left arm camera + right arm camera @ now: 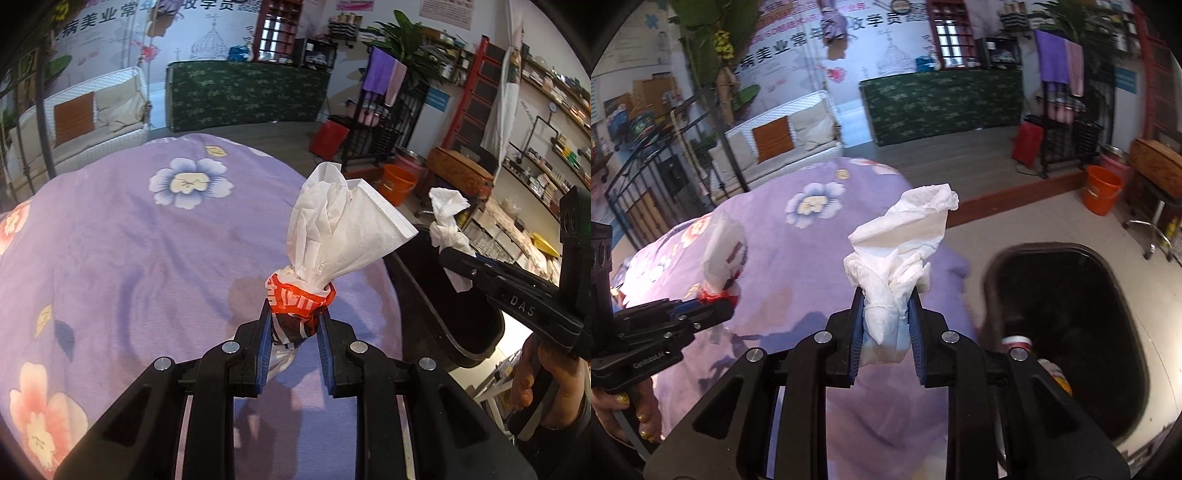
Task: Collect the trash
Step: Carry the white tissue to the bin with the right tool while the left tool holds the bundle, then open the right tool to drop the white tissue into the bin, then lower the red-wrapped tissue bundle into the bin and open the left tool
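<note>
Your left gripper (293,314) has its jaws drawn nearly together on a bundle of trash: a red-and-white wrapper (301,300) pinched between the blue pads (263,345), with a white tissue (340,229) fanning out past the fingertips. Below and beyond these jaws lies the purple flowered cloth (129,240); the bundle is held above it, not resting on it.

To the right of those jaws, your right gripper (448,254) enters from the frame edge, and a crumpled tissue (445,214) sticks out ahead of its tips. Under it sits the black trash bin (476,343), its rim just beside the cloth's edge.

In the right wrist view, your left gripper (729,301) shows at the far left with its wrapper bundle (720,258), blurred. At centre, your right gripper (886,314) is clamped narrowly on the crumpled tissue (901,243), which bulges above the pads and hangs a little below them. Right of these jaws the bin (1071,295) stands open, with a red-and-white scrap (1017,341) at its near inner wall.
</note>
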